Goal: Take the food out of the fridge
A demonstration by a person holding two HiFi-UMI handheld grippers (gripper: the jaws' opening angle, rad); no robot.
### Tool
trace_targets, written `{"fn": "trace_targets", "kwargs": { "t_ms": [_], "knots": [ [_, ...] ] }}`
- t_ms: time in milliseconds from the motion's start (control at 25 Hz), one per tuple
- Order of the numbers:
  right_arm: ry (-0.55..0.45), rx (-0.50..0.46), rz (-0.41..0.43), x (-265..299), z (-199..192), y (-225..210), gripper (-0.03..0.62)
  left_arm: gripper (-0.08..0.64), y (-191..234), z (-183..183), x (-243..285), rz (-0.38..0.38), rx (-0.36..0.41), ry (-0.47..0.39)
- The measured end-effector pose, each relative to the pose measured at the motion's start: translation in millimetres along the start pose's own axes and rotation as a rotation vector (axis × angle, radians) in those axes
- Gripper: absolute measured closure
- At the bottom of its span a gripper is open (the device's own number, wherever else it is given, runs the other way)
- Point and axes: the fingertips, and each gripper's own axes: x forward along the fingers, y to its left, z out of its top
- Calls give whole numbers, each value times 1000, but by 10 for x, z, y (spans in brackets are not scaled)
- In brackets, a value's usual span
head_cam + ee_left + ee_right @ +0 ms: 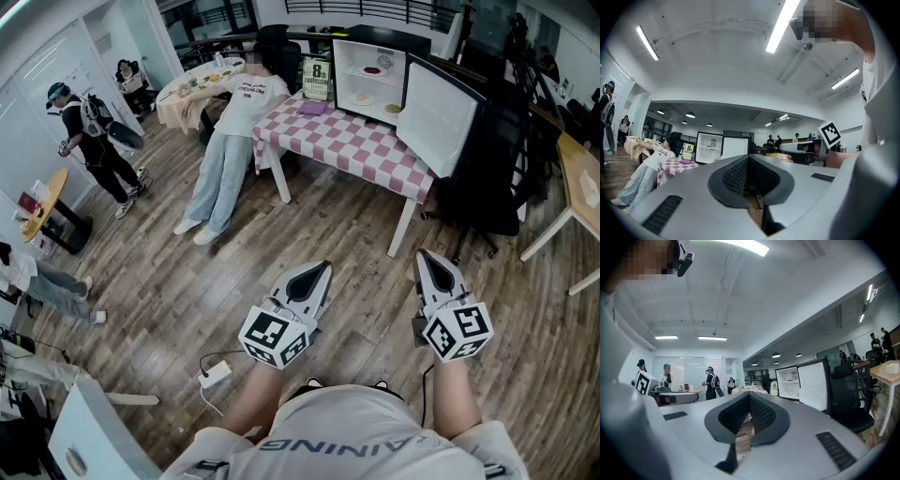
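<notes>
A small fridge stands on the pink-checked table far ahead, its white door swung open to the right. Food lies on its shelves: a dark red item on the top shelf, a pale plate below it and something green at the bottom right. My left gripper and right gripper are held level over the wooden floor, well short of the table, both shut and with nothing in them. The fridge shows small in the left gripper view, and the fridge also appears in the right gripper view.
A person leans on the table's left end. A purple object and a sign sit beside the fridge. A black chair stands right of the table, a wooden desk further right. A power strip lies on the floor.
</notes>
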Motion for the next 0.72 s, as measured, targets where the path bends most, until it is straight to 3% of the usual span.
{"fn": "trace_targets", "kwargs": {
  "t_ms": [720],
  "knots": [
    [-33,37,29,88,76,97,574,551,65,30,-66,14,4,-10]
  ]
}}
